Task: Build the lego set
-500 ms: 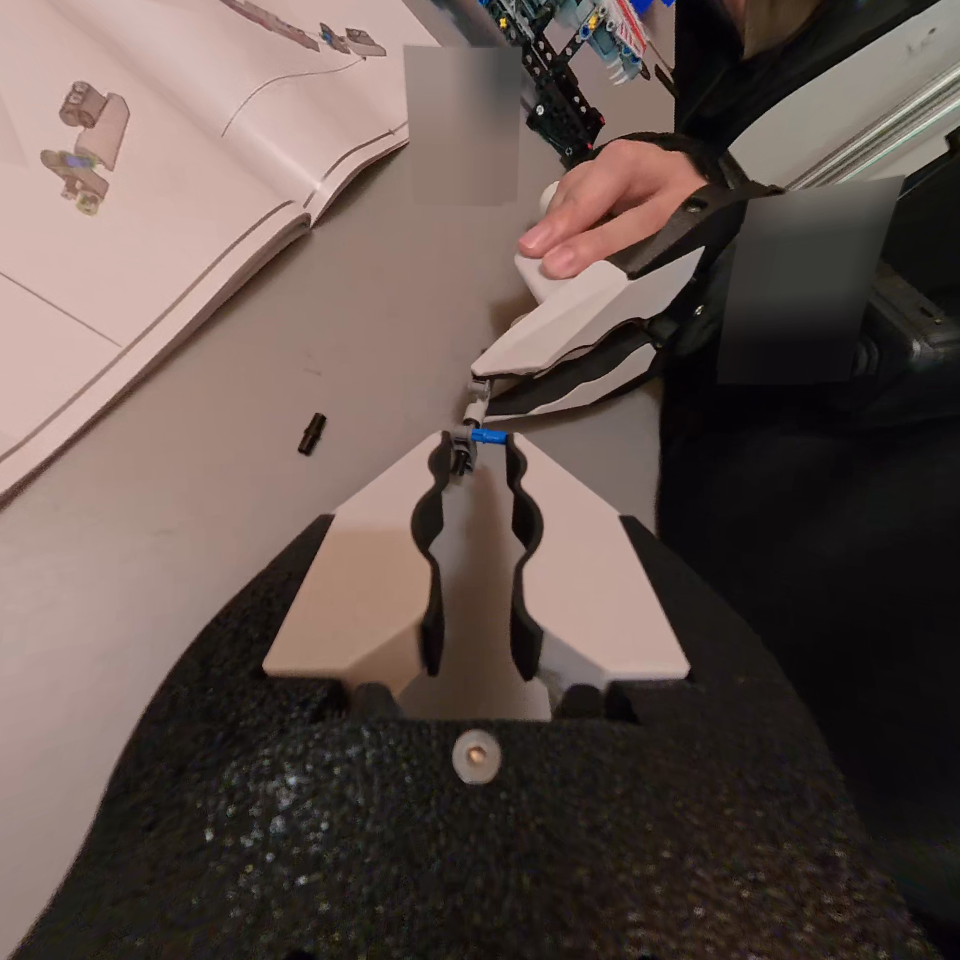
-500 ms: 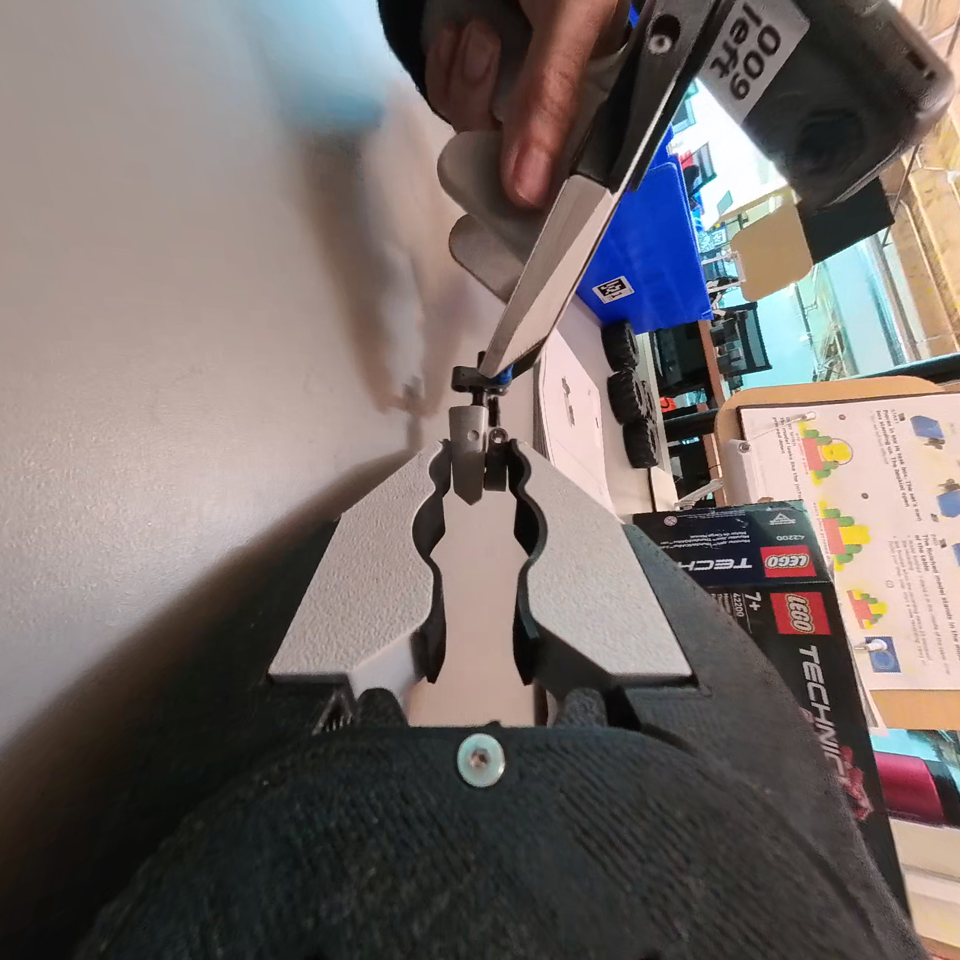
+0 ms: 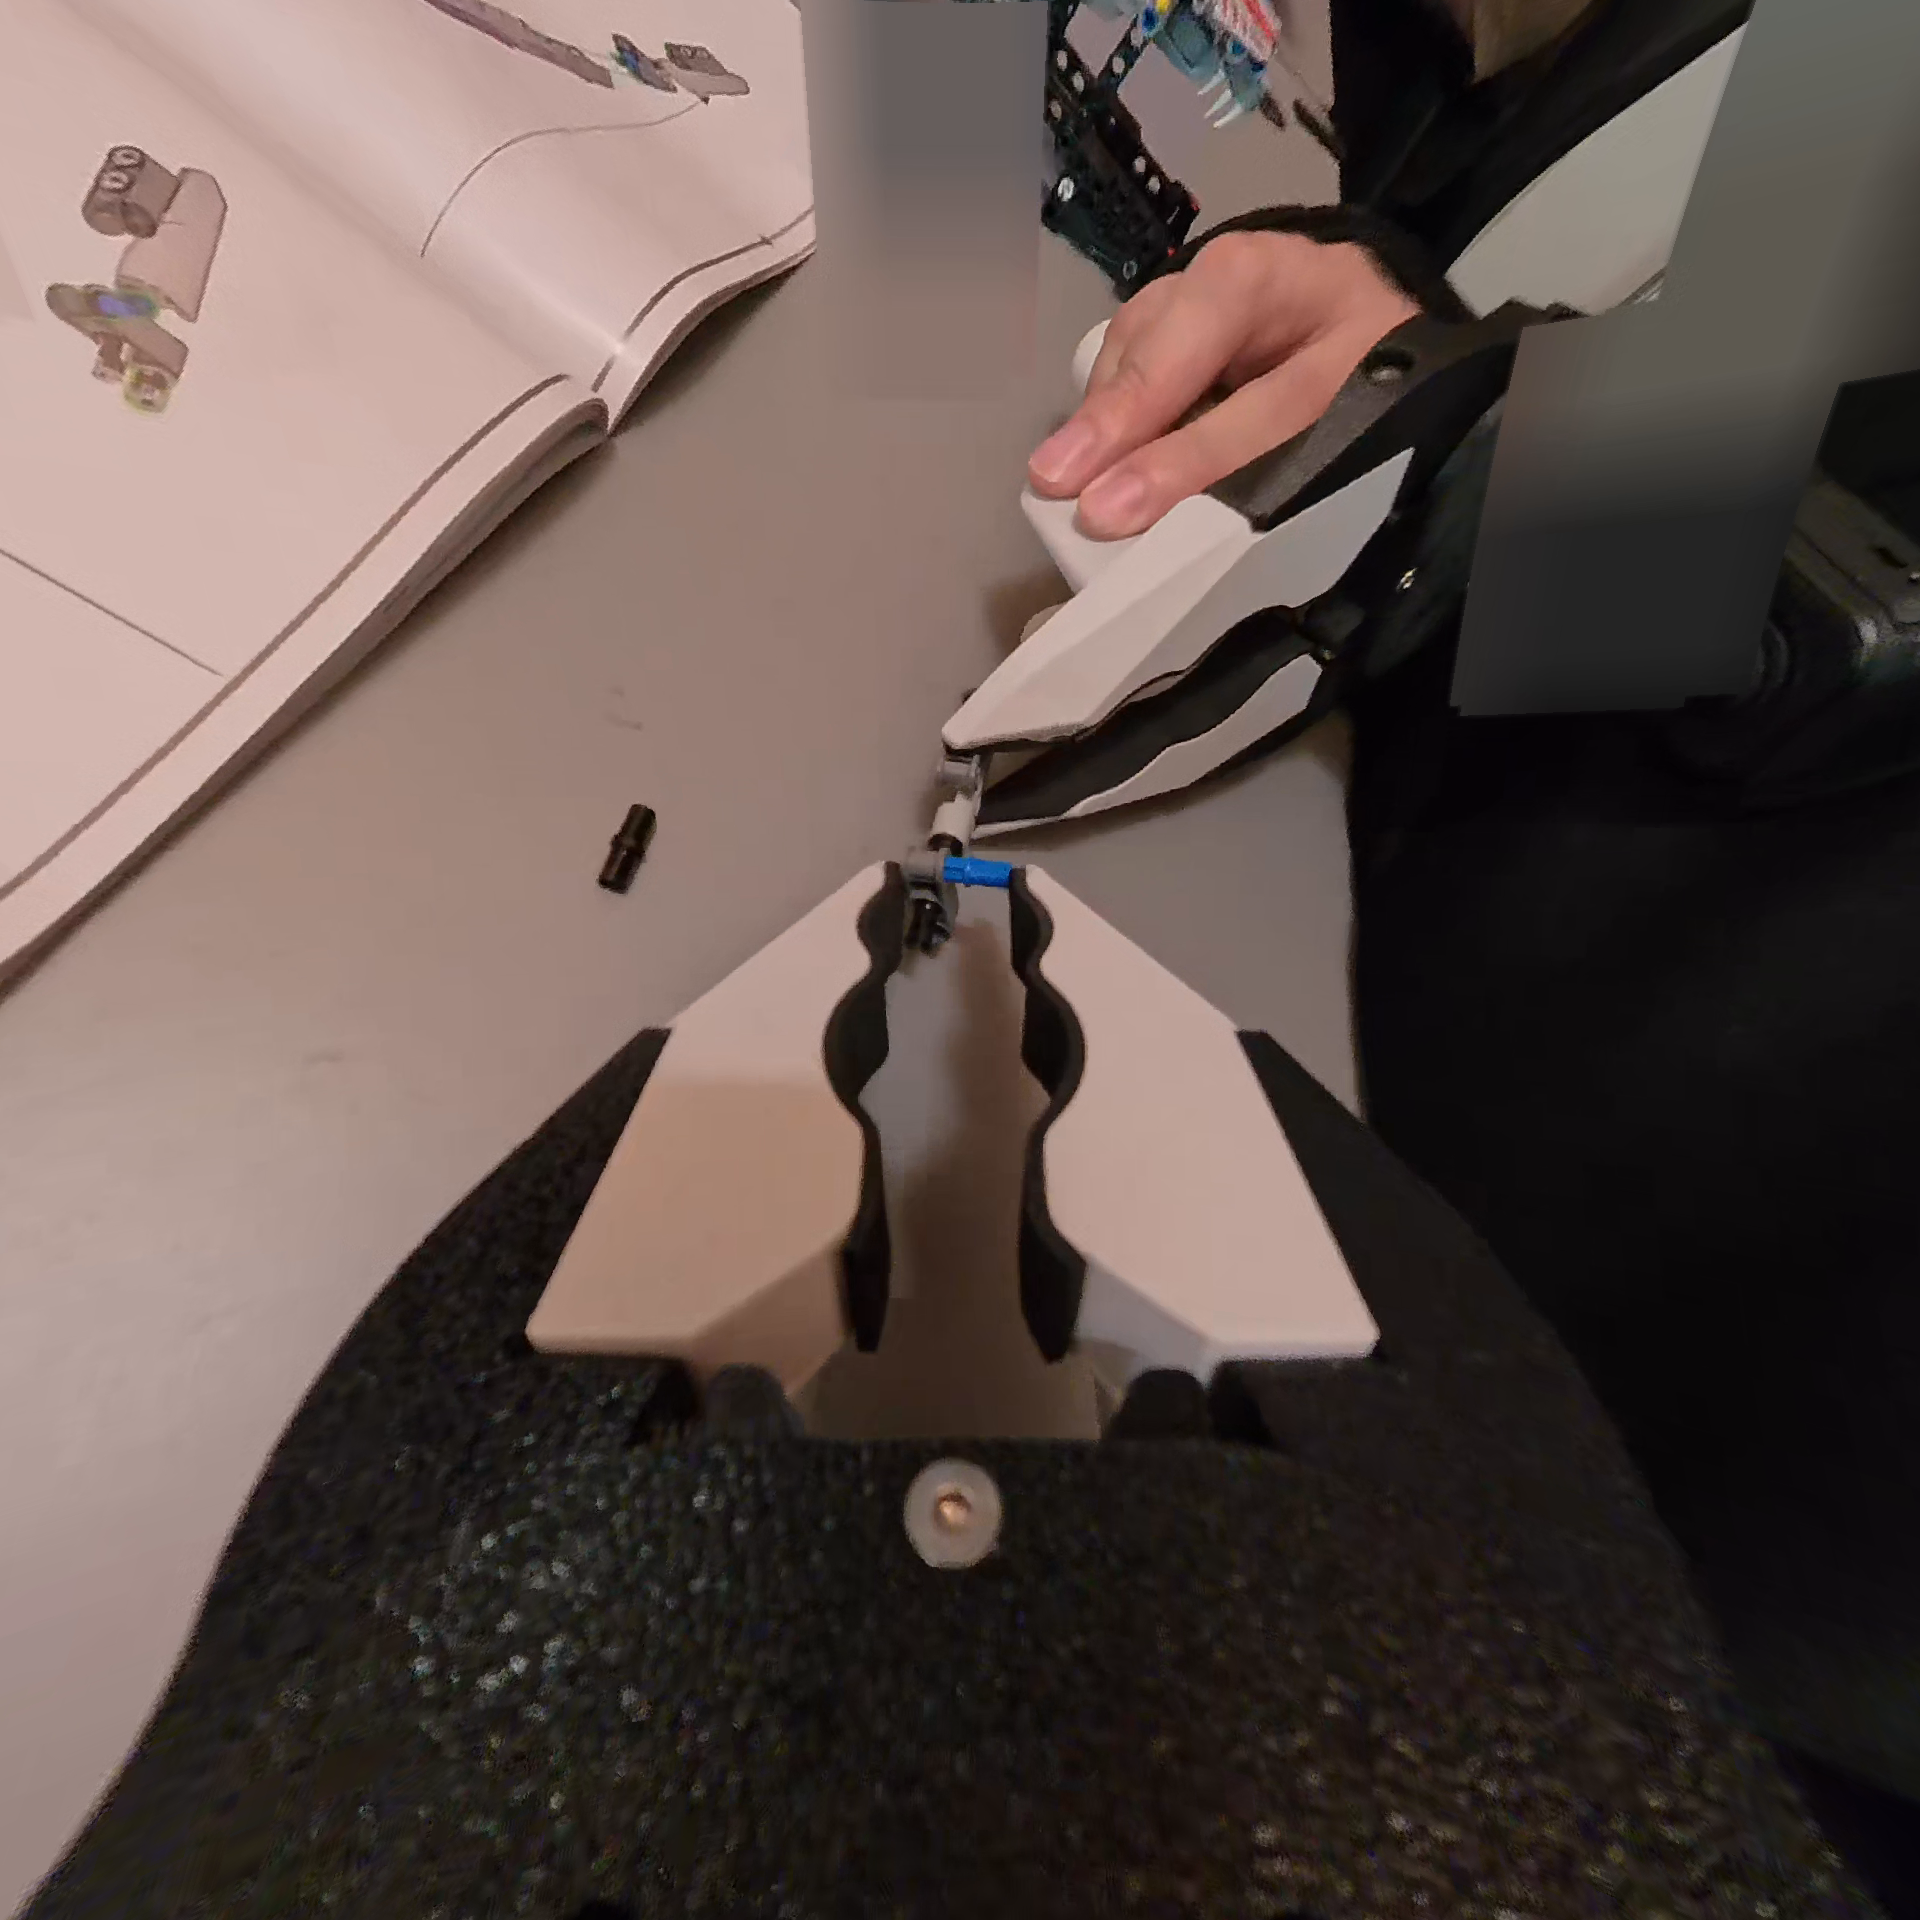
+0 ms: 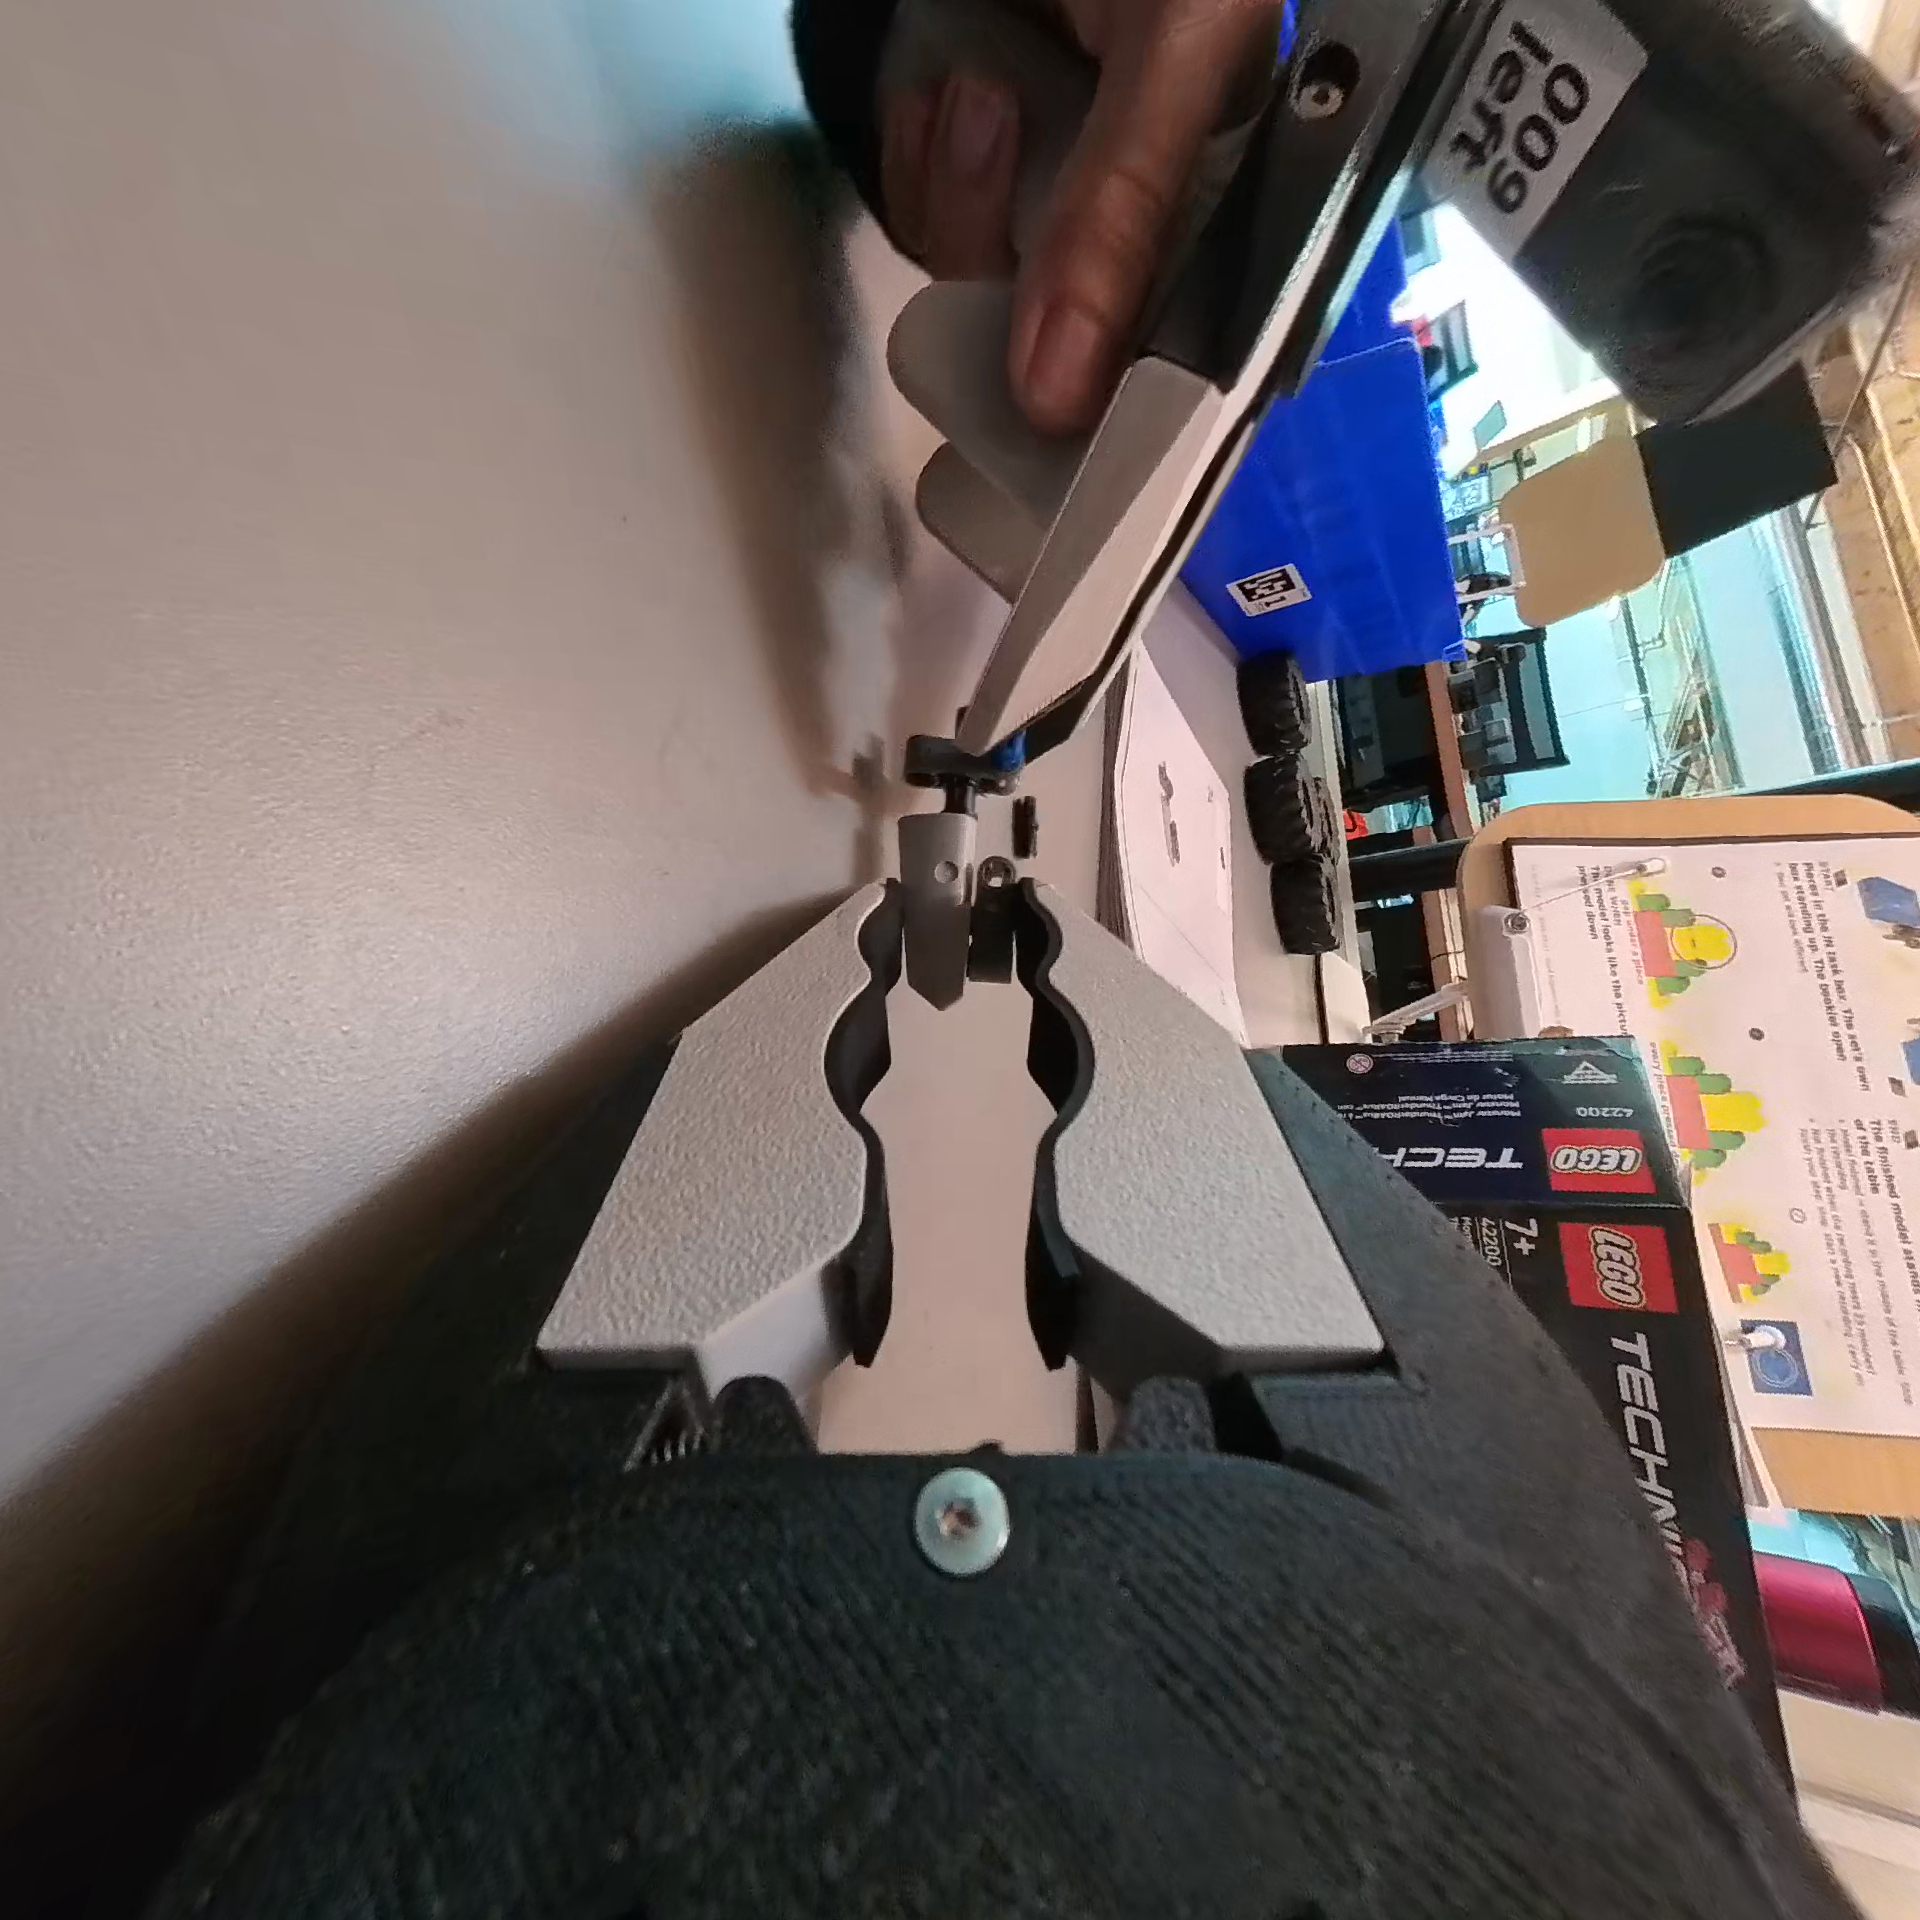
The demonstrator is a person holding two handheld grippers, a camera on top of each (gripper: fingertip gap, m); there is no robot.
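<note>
A: What does the left wrist view show?

B: The left tool (image 3: 948, 883) points across a grey table (image 3: 312, 1039). Its two tips close on a small Lego assembly: a dark grey connector (image 3: 923, 871) with a blue pin (image 3: 977, 871) sticking out sideways, pressed between the black pads.

A: And the other one?

B: The right tool (image 3: 961, 774) comes in from the right, held by a hand (image 3: 1195, 395). Its tips clamp a light grey piece (image 3: 954, 805), which meets the dark grey connector end to end, so the two parts touch just above the table.

A: Does the right wrist view agree?

B: Yes. There the right tool (image 4: 951, 914) grips the light grey piece (image 4: 935, 883) near its tips, with a black part (image 4: 989, 935) beside it. The left tool (image 4: 982, 732) reaches down from above and pinches the dark connector (image 4: 940, 758); a bit of the blue pin (image 4: 1006, 756) shows behind it.

A: What else lies around?

B: A loose black pin (image 3: 627, 847) lies on the table, left of the tools and apart from them. An open instruction booklet (image 3: 260, 416) lies at the far left. A partly built black model (image 3: 1112, 187) stands behind the hand. In the right wrist view, black tyres (image 4: 1283, 748) sit beyond the booklet, near a blue bin (image 4: 1340, 520), and the dark set box (image 4: 1558, 1195) is at the right.
</note>
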